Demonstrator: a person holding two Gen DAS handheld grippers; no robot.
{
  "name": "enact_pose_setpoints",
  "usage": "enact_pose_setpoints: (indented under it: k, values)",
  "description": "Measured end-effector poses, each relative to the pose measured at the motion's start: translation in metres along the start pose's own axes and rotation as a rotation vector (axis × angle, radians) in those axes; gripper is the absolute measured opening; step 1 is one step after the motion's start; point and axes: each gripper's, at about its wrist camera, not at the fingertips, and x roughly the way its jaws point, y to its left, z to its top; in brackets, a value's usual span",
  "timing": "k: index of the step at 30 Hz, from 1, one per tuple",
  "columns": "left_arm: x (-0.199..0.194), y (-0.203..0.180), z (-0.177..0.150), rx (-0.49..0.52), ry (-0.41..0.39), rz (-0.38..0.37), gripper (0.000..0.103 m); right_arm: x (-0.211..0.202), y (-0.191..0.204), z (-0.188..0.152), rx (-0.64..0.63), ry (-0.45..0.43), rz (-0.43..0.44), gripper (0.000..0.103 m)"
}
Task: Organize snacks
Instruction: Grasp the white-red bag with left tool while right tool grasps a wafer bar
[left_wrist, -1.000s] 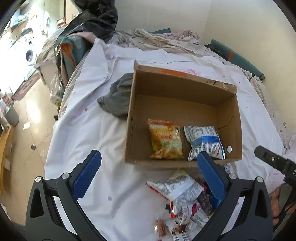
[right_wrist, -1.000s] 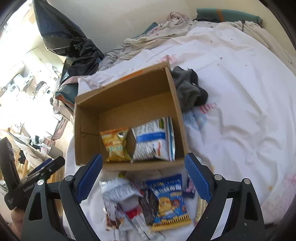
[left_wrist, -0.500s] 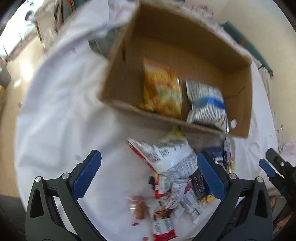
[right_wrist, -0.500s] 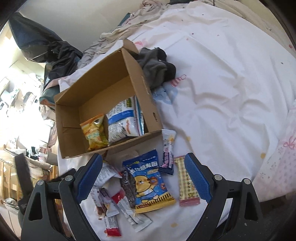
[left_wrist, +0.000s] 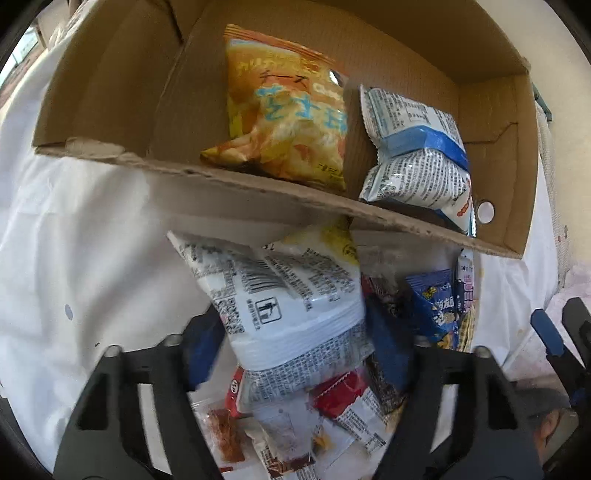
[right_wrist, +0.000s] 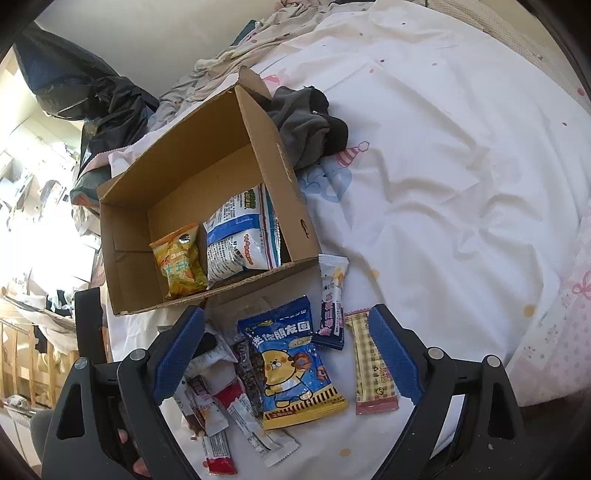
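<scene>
A cardboard box (left_wrist: 258, 188) on the white bedsheet holds an orange chip bag (left_wrist: 288, 110) and a blue-and-white bag (left_wrist: 417, 155). In front of it lies a pile of loose snacks. My left gripper (left_wrist: 295, 343) points down into the pile, its jaws closing on a white snack bag (left_wrist: 288, 295); both blue pads meet the bag's sides. My right gripper (right_wrist: 288, 354) hangs open above a blue bag with a yellow bear (right_wrist: 295, 369), touching nothing. The box (right_wrist: 258, 280) and its two bags also show in the right wrist view.
A checked bar (right_wrist: 369, 365), a dark blue stick pack (right_wrist: 332, 295) and several small packets (right_wrist: 221, 406) lie around the blue bag. Grey clothing (right_wrist: 310, 125) sits against the box's far side. Rumpled bedding and a black bag (right_wrist: 92, 99) lie beyond.
My left gripper has dropped from above the box to the snack pile and its jaws have narrowed around the white bag. The right gripper shifted slightly; the blue bag now lies between its fingers.
</scene>
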Motion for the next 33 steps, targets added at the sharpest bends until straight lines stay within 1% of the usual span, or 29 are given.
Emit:
enact_pose_setpoints:
  k: [1,2,4,7,8,10,12,13,14,16,17,18,20,23,25,26,28,30,33]
  values:
    - [-0.003,0.001,0.0,-0.002,-0.01,0.0,0.054,0.001,0.001,0.0,0.0,0.0,0.002,0.092]
    - [-0.007,0.002,-0.001,0.006,-0.017,0.005,0.049,0.001,0.001,0.0,0.003,0.0,0.007,0.092]
    - [-0.016,0.006,-0.002,0.0,-0.027,0.007,0.046,0.001,0.002,0.0,0.007,0.0,0.014,0.092]
    - [-0.036,0.018,-0.006,-0.031,-0.044,0.009,0.046,-0.002,-0.001,0.002,0.029,-0.006,0.034,0.092]
    - [-0.046,0.022,-0.009,-0.037,-0.05,0.021,0.046,-0.005,-0.005,0.004,0.045,-0.012,0.041,0.092]
    - [-0.065,0.027,-0.013,-0.034,-0.053,0.06,0.046,-0.013,-0.02,0.009,0.106,-0.039,0.045,0.092]
    - [-0.08,0.029,-0.012,-0.014,-0.069,0.041,0.046,-0.017,-0.034,0.012,0.163,-0.041,0.029,0.09]
    - [-0.09,0.03,-0.012,0.005,-0.096,0.053,0.046,-0.015,-0.039,0.013,0.18,-0.028,0.003,0.086]
    - [-0.097,0.031,-0.013,0.016,-0.111,0.064,0.045,-0.011,-0.044,0.012,0.185,-0.003,-0.039,0.075]
    - [-0.108,0.03,-0.012,0.047,-0.13,0.061,0.044,0.006,-0.046,0.008,0.163,0.078,-0.123,0.068]
    - [-0.112,0.031,-0.014,0.056,-0.137,0.061,0.042,0.019,-0.044,0.004,0.133,0.137,-0.15,0.059]
    - [-0.115,0.032,-0.017,0.062,-0.139,0.056,0.041,0.028,-0.042,0.001,0.106,0.178,-0.175,0.055]
    - [-0.116,0.037,-0.021,0.066,-0.135,0.054,0.038,0.046,-0.036,-0.005,0.04,0.25,-0.245,0.055]
    - [-0.112,0.038,-0.028,0.065,-0.133,0.048,0.034,0.065,-0.03,-0.014,-0.034,0.32,-0.31,0.053]
    - [-0.108,0.039,-0.031,0.06,-0.117,0.043,0.032,0.077,-0.025,-0.021,-0.083,0.367,-0.342,0.042]
    - [-0.106,0.04,-0.032,0.058,-0.107,0.034,0.031,0.082,-0.023,-0.024,-0.109,0.384,-0.356,0.029]
    - [-0.105,0.04,-0.034,0.057,-0.098,0.028,0.031,0.084,-0.019,-0.025,-0.143,0.376,-0.379,0.028]
    - [-0.105,0.04,-0.035,0.06,-0.101,0.031,0.03,0.079,-0.019,-0.024,-0.136,0.35,-0.376,0.027]
    - [-0.104,0.04,-0.036,0.058,-0.1,0.025,0.03,0.061,-0.02,-0.016,-0.097,0.273,-0.355,0.027]
